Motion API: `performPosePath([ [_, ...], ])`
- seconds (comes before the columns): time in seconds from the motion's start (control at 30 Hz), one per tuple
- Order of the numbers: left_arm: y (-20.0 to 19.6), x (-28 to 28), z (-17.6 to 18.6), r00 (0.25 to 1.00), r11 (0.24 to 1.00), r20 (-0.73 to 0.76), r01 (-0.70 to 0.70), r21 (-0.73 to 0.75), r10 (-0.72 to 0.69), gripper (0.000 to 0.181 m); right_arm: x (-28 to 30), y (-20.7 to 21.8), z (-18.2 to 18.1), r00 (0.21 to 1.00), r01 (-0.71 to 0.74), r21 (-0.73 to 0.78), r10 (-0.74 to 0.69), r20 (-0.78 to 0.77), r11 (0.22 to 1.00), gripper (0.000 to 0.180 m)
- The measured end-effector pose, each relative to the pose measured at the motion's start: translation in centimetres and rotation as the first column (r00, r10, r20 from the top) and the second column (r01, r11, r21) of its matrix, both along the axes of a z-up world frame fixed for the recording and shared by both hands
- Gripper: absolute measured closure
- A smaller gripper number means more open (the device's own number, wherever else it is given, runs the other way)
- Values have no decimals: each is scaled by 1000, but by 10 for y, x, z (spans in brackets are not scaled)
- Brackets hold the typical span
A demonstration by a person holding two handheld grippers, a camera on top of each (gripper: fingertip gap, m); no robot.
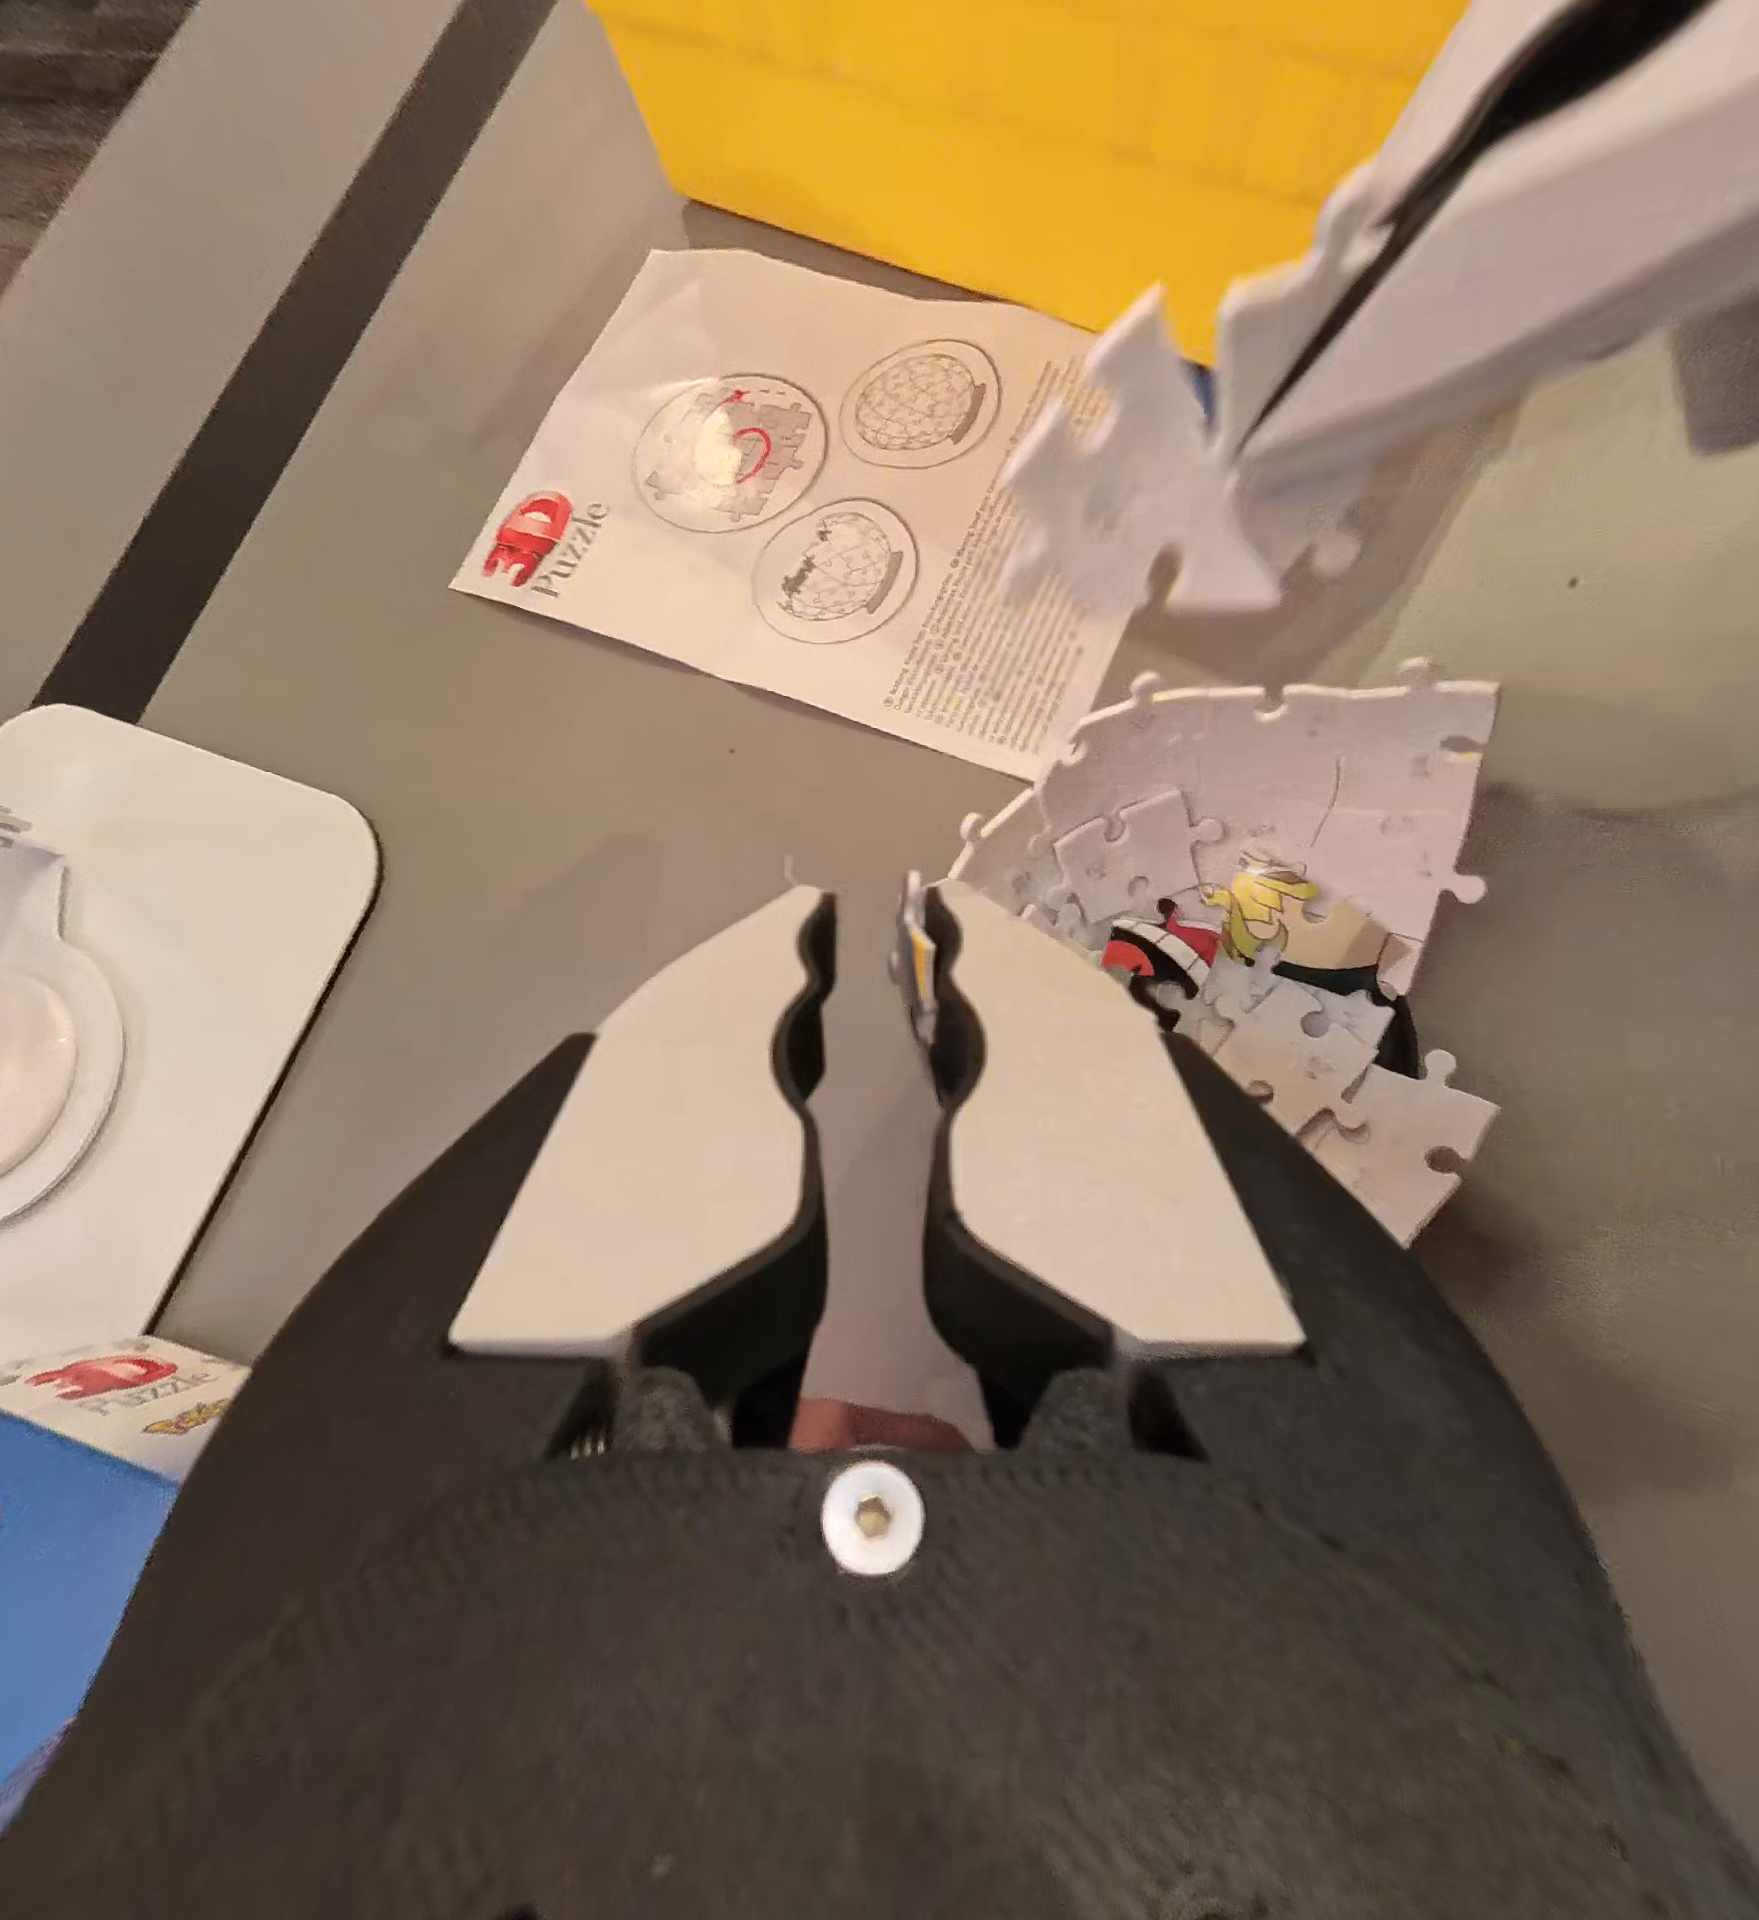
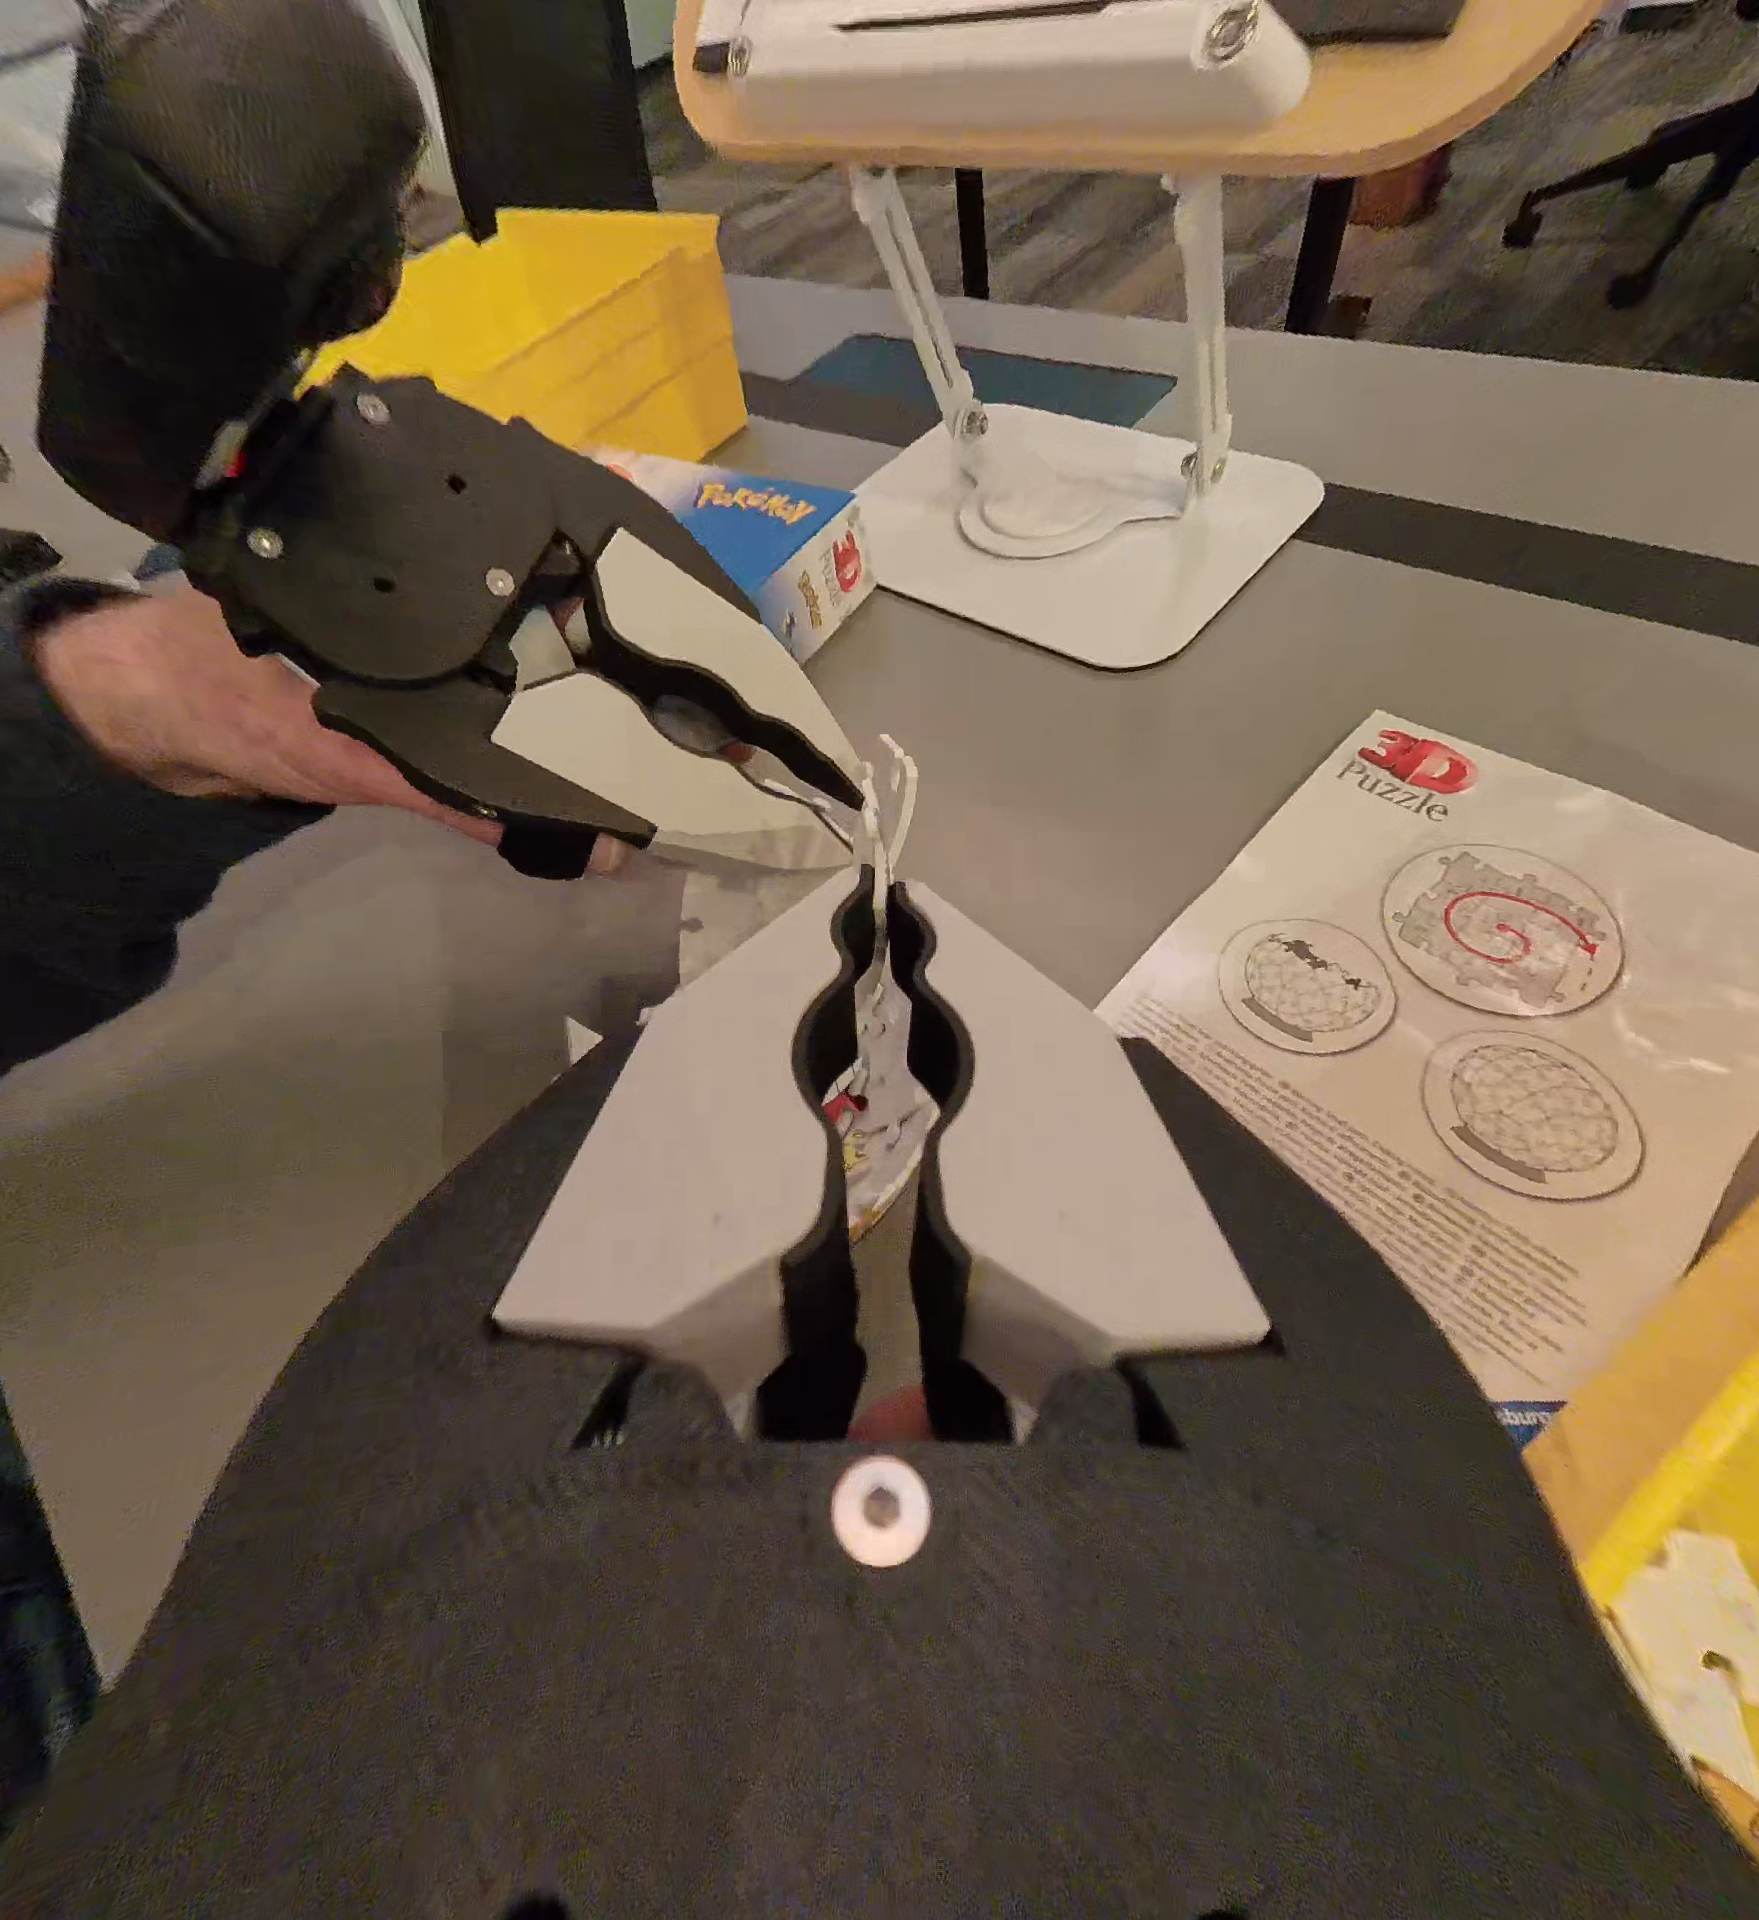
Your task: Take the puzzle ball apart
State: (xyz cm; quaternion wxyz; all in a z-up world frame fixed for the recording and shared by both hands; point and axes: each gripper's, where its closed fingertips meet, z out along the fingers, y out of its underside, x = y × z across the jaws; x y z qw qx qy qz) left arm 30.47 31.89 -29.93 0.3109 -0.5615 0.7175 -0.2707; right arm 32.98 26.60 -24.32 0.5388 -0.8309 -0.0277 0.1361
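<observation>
A grey table (image 2: 1477,488) carries a printed white instruction sheet (image 1: 802,499), a yellow box (image 1: 958,135), a blue puzzle carton (image 2: 781,540) and a white stand base (image 2: 1093,561). The right gripper (image 2: 880,904) has its fingers pressed onto a curved white chunk of interlocked puzzle pieces (image 1: 1114,478), lifted above the table. The left gripper (image 1: 880,914) has fingers slightly parted, a single puzzle piece (image 1: 911,956) against the right-hand one; whether it is pinched I cannot tell. The broken-open puzzle ball shell (image 1: 1270,883) sits just beside it.

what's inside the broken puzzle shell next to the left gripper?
Loose white pieces and printed fragments lie inside the puzzle shell. The left gripper covers its near-left part; that stays unseen.
</observation>
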Motion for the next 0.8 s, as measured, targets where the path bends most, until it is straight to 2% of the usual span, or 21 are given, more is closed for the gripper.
performPosePath([
  [0.03,0,-1,4,1000,1000,23,-1,-11,1,158,4,-4,6,999,-6,18,7,-35,1000,180],
  [0.1,-3,1,20,995,999,103,11,-52,-5,153,8,-11,12,998,-27,34,30,-61,999,180],
  [0.2,-28,4,59,962,974,264,122,-192,-69,152,3,-17,20,994,-75,64,80,-73,995,180],
  [0.27,-46,6,76,945,943,309,197,-269,-110,152,-4,-20,21,993,-114,73,116,-30,991,180],
  [0.37,-62,9,81,935,911,320,260,-320,-154,163,-17,-22,26,983,-179,98,182,-22,979,180],
  [0.43,-67,9,81,930,899,331,277,-339,-161,173,-15,-22,26,987,-161,106,160,24,981,180],
  [0.53,-71,8,82,934,878,333,264,-399,-129,178,-9,-22,26,970,-104,117,75,229,988,180],
  [0.6,-72,9,83,940,865,330,236,-442,-87,178,-6,-21,29,878,-66,141,-10,479,988,179],
  [0.63,-71,10,84,942,854,329,225,-469,-68,178,-6,-21,30,842,-52,145,-35,538,988,179],
  [0.73,-71,9,84,942,854,331,217,-472,-56,178,-5,-21,30,906,2,136,-59,419,991,179],
  [0.77,-73,8,83,940,870,332,227,-438,-78,178,-8,-22,29,954,3,113,-37,298,994,179],
  [0.8,-75,3,90,919,885,376,271,-378,-121,178,-14,-25,35,996,-39,107,30,81,994,178],
])
